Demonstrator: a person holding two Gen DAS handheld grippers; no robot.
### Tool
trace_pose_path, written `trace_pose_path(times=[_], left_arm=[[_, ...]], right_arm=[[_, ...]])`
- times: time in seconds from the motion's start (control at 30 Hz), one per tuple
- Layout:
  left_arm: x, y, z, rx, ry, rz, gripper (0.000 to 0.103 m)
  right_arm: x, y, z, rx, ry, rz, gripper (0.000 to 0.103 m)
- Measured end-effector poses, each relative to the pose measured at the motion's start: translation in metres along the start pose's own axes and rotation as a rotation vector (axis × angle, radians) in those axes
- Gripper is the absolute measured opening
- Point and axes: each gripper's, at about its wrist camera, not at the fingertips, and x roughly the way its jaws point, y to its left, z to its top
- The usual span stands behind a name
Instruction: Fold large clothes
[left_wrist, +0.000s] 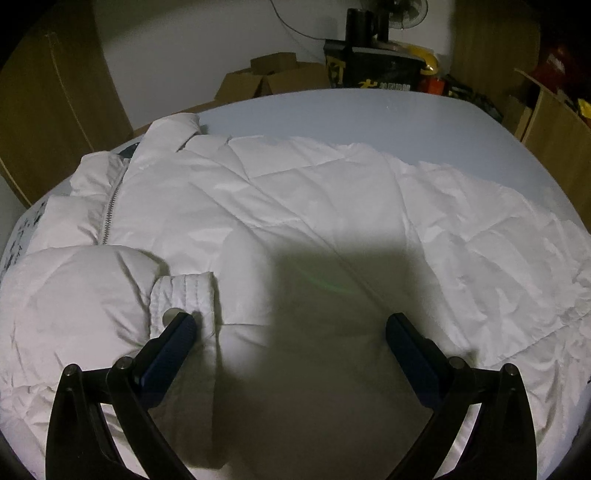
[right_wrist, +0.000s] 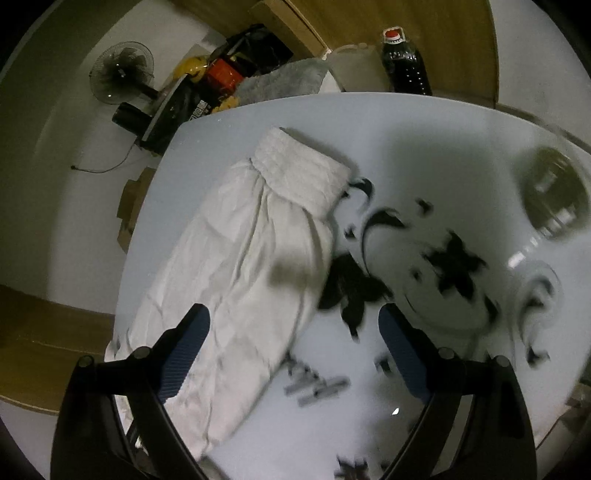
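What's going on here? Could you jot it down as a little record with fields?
garment: white padded jacket, spread on the table
zip: runs down near the collar
one sleeve: folded over the body, cuff by the left gripper
other sleeve: stretched out on the table, cuff at its far end
table: pale blue top, with black flower pattern
left gripper: open, holding nothing
right gripper: open, holding nothing

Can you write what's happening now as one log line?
task: fold jacket | left gripper: open, over jacket | right gripper: open, over sleeve | table: glass
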Motion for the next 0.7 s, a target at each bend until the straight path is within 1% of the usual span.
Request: trace_pose_path(times=[0.07,0.1,0.2,0.27,0.3,0.33,0.4,0.43,0.5,0.53,0.57,0.6,0.67,0.7], left_arm=[[0.004,-0.001,-0.001,0.003,0.001,0.005,0.103],[0.004,-0.001,0.0,0.003,0.0,0.005,0.103],[0.007,0.001,0.0,-0.002,-0.003,-0.001,0.103],[0.008,0.002,-0.001,-0.012,-0.015,-0.007,0.103],[0.008,0.001,-0.001,-0.013,-0.02,-0.007,0.103],[0.008,0.001,-0.002,-0.01,-0.028,-0.005,0.103],[0.008,0.001,-0.003,-0.009,-0.043,-0.007,0.103],[0.008,0.001,-0.004,-0.01,-0.046,-0.008,0.103],[0.008,0.002,-0.004,-0.011,-0.051,-0.016,0.103],[0.008,0.002,-0.004,-0.011,-0.052,-0.017,0.103],[0.008,0.002,-0.004,-0.011,-0.054,-0.018,0.103],[0.007,0.002,-0.004,-0.01,-0.054,-0.019,0.103],[0.007,0.004,-0.003,-0.008,-0.05,-0.032,0.103],[0.004,0.007,-0.002,-0.004,-0.04,-0.051,0.103]], right_arm=[[0.012,-0.003,0.01,0.018,0.004,0.002,0.093],[0.013,-0.001,0.015,0.013,-0.018,0.002,0.093],[0.019,0.002,0.022,-0.006,-0.039,-0.023,0.093],[0.024,0.008,0.026,-0.024,-0.055,-0.06,0.092],[0.023,0.008,0.027,-0.022,-0.068,-0.069,0.084],[0.025,0.01,0.028,-0.024,-0.079,-0.076,0.057],[0.035,0.013,0.032,-0.033,-0.06,-0.092,0.024],[0.039,0.012,0.034,-0.026,-0.051,-0.075,0.014],[0.044,0.012,0.037,-0.008,-0.03,-0.065,0.012],[0.042,0.012,0.036,0.014,-0.023,-0.07,0.009],[0.034,0.016,0.033,0.026,-0.029,-0.055,0.009],[0.024,0.022,0.03,0.018,-0.046,-0.034,0.008],[-0.011,0.05,0.016,-0.05,-0.11,0.042,0.008],[-0.027,0.063,0.008,-0.078,-0.131,0.074,0.008]])
